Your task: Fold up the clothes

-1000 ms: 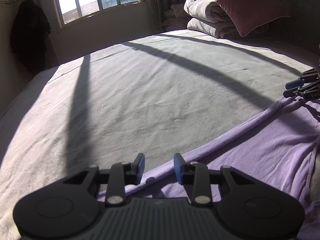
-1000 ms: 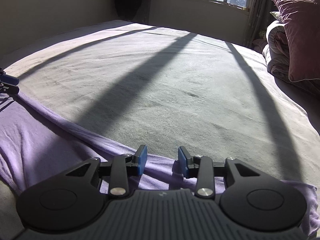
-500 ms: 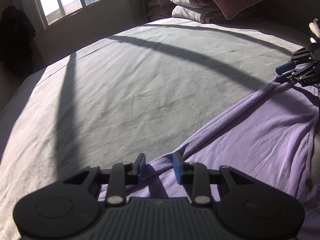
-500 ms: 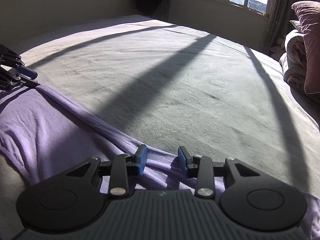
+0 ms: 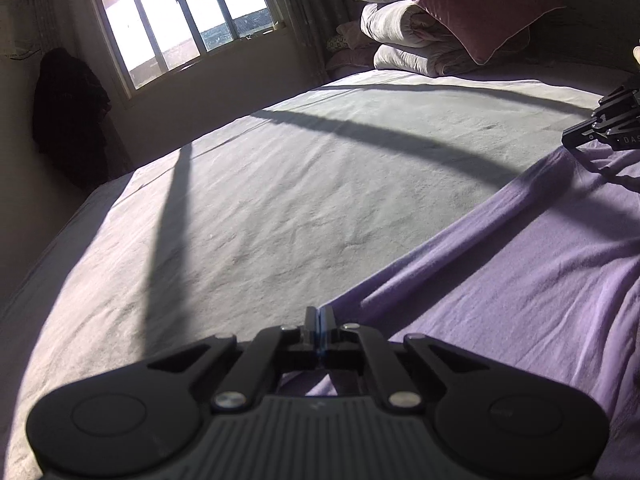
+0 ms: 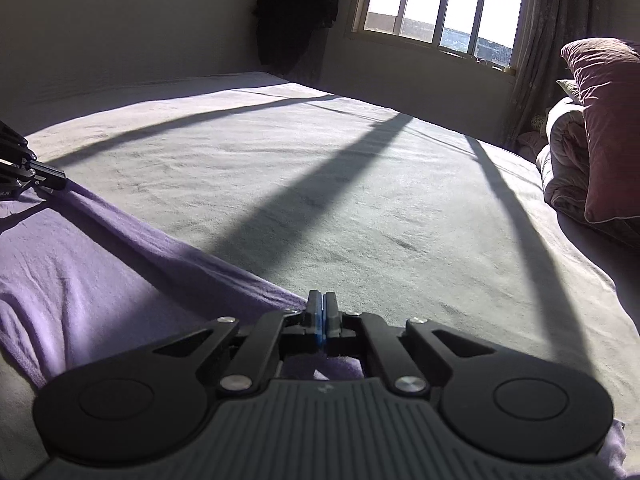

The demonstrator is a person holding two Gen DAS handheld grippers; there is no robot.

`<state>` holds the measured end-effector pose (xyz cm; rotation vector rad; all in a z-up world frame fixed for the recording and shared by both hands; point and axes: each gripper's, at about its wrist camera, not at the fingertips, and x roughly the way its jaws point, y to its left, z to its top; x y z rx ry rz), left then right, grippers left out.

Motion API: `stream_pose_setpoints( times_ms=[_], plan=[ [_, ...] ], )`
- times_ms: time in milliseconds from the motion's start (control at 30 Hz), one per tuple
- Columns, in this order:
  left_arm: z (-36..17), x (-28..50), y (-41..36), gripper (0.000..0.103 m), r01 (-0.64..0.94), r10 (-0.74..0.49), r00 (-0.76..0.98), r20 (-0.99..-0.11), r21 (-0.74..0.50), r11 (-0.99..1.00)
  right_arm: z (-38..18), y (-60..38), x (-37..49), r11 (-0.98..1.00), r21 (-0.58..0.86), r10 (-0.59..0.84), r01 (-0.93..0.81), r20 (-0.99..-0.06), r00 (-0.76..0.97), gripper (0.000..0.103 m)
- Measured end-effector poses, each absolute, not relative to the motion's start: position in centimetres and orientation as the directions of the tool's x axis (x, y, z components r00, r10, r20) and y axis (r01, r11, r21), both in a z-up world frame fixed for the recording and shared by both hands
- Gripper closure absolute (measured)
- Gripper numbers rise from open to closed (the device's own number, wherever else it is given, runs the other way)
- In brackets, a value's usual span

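**Operator:** Report what has just changed, starting at the left.

**Technician:** The left hand-held gripper (image 5: pixel 319 322) has just been closing. Half a second ago its jaws stood apart over the rolled far edge of the purple garment (image 5: pixel 520 280); now the pads meet with no gap visible. The garment's edge runs straight in under the fingertips, and cloth shows beneath the jaws. Judged from this, the gripper is pinching the hem at that corner.

**Operator:** And the right?

**Technician:** The same change. The right hand-held gripper (image 6: pixel 321 318) has just been closing over the same edge of the purple garment (image 6: pixel 100 280), and its blue pads are now pressed together. The hem ends right at the left fingertip, and a fold of purple cloth is visible below the jaws. I read this as a grip on the opposite corner, though the contact itself is hidden by the fingers.

**Operator:** Where does the garment lie?

**Technician:** Flat on the bed (image 5: pixel 280 200). From the left gripper it spreads to the right and behind the fingertips; from the right gripper, to the left. The rolled edge stretches in a nearly straight line between the two grippers. Ahead of both lies open bed cover crossed by shadow bars.

**Operator:** Meaning for the task?

**Technician:** Both corners appear secured. The likely next step is lifting the edge and carrying it over to make a fold. Uneven lifting could slacken or twist the hem.
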<state>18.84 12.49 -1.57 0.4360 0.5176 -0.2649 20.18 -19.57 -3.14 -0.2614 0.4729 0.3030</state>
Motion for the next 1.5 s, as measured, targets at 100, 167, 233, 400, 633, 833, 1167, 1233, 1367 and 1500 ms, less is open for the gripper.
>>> stream_pose_setpoints(
  times_ms=[100,167,233,400,633,833,1167,1233,1367,1500],
  plan=[
    [-2.2,19.9,11.7,0.103,0.321,-0.100,0.844,-0.526,0.347,0.881,-3.7,-19.0,20.7,0.933,-0.230,0.148,-0.277,-0.457,0.877,0.103],
    [-3.0,20.5,11.0,0.103,0.314,-0.076,0.842,-0.535,0.369,0.875,-4.4,-18.4,21.2,0.927,-0.275,0.104,-0.254,-0.463,0.880,0.103],
    [-4.0,21.0,10.3,0.103,0.310,-0.046,0.840,-0.541,0.408,0.859,-4.8,-18.0,21.4,0.918,-0.306,0.080,-0.252,-0.479,0.874,0.103],
    [-4.1,21.1,9.7,0.103,0.298,-0.019,0.847,-0.531,0.446,0.844,-3.4,-19.6,21.0,0.929,-0.187,0.183,-0.318,-0.515,0.837,0.091],
    [-5.5,20.5,8.2,0.103,0.264,0.038,0.878,-0.478,0.548,0.793,-3.5,-20.6,21.0,0.922,-0.145,0.219,-0.360,-0.573,0.790,0.089],
    [-5.9,20.2,7.6,0.103,0.250,0.063,0.890,-0.452,0.598,0.762,-3.7,-20.2,20.7,0.912,-0.160,0.218,-0.377,-0.590,0.777,0.072],
    [-6.1,19.9,7.1,0.103,0.245,0.072,0.894,-0.441,0.619,0.747,-4.6,-18.5,20.7,0.892,-0.201,0.211,-0.405,-0.607,0.766,0.103],
    [-6.1,19.8,7.0,0.103,0.241,0.076,0.897,-0.436,0.625,0.743,-4.5,-17.8,20.4,0.892,-0.271,0.155,-0.362,-0.569,0.808,0.103],
    [-6.0,19.9,7.0,0.103,0.243,0.075,0.896,-0.438,0.623,0.744,-5.4,-17.1,20.8,0.880,-0.386,0.049,-0.278,-0.507,0.861,0.103],
    [-6.0,19.9,7.0,0.103,0.245,0.076,0.894,-0.442,0.624,0.742,-6.7,-16.5,21.5,0.852,-0.441,0.007,-0.283,-0.531,0.848,0.100]
  ],
)
